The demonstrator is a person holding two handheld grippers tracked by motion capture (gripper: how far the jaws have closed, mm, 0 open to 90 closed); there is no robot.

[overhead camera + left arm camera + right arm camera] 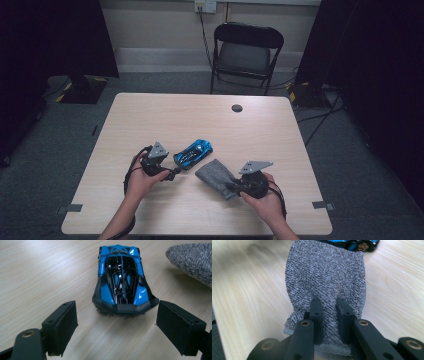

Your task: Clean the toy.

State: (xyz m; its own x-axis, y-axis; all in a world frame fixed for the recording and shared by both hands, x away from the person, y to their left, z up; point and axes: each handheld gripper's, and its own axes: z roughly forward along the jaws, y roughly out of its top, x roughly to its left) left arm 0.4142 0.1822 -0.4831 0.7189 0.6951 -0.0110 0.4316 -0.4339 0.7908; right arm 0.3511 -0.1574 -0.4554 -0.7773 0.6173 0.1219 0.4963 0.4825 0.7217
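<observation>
Near the table's (150,110) front edge, we pinch the soft grey knit cloth (325,277) in our right hand-held gripper (329,306), while our spread left hand-held gripper (116,322) faces the stiff, slick, light toy car (121,277), best taken across its flanks.

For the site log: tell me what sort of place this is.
Probably an office or lab room set up for recording: a plain wooden desk on grey carpet, a folding chair by the wall, and cables running to a wall socket.

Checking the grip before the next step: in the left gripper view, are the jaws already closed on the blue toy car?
No, the left gripper stands open, its jaws apart and clear of the blue toy car.
</observation>
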